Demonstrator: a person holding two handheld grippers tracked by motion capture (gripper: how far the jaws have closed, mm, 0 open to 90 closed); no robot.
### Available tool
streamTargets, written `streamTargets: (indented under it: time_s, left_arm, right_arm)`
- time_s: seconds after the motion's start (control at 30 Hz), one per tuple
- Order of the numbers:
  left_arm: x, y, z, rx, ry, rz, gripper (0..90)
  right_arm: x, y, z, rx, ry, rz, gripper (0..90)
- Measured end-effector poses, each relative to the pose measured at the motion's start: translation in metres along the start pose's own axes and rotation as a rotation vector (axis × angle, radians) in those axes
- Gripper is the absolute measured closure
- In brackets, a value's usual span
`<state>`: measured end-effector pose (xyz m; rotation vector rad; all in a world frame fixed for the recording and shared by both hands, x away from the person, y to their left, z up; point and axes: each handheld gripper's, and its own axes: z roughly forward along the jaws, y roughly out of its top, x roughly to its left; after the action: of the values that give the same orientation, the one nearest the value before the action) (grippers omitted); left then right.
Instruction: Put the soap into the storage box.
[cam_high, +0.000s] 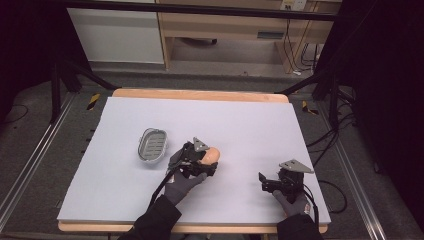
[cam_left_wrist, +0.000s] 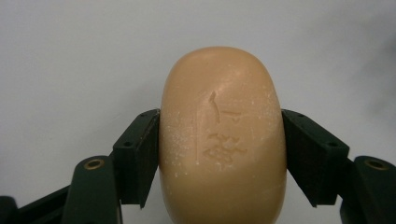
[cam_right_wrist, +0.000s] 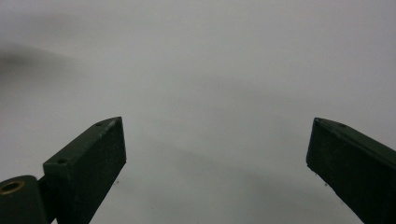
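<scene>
Left of the soap, on my counter (cam_high: 125, 200), sits the dish (cam_high: 152, 144), an oval grey soap dish with a ribbed floor, lying flat and holding nothing. It is near the soap but apart from it, a little farther from me.

Next comes my left hand (cam_high: 182, 182) in its grey glove, holding the left tongs (cam_high: 209, 162). These tongs are clenched on the soap (cam_high: 212, 154): in the left gripper view (cam_left_wrist: 220, 140) both black jaws press flat against the long sides of the soap (cam_left_wrist: 223, 140), one on each flank, with its rounded far end sticking out beyond them. It is a tan, oval bar with a stamped mark on its upper face and a faint white dusting on the surface. From above, the soap sits near the middle of the counter, just right of the dish, at the tip of my left tongs. I cannot tell from these views whether it rests on the counter or is lifted just off it.

Well to the right of the soap, close to my edge of the counter, my right hand (cam_high: 292, 202) holds the right tongs (cam_high: 262, 181). They are released: in the right gripper view (cam_right_wrist: 217, 154) the two jaws stand wide apart with bare counter (cam_right_wrist: 210, 70) between them, gripping nothing. They point left, toward the soap, but stay well apart from it.
</scene>
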<state>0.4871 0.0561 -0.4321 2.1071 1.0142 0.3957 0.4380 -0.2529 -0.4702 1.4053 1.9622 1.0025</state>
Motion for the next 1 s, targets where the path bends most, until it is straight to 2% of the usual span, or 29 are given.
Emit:
streamTargets:
  time_s: [0.63, 1.0]
  left_arm:
    - [0.023, -0.008, -0.041, -0.044, 0.037, -0.017, 31.9]
    - [0.042, -0.018, -0.061, -0.057, 0.068, -0.045, 31.9]
  right_arm:
    - [0.001, 0.0, 0.0, 0.003, -0.002, -0.001, 5.1]
    - [0.001, 0.0, 0.001, 0.004, -0.004, 0.0, 5.1]
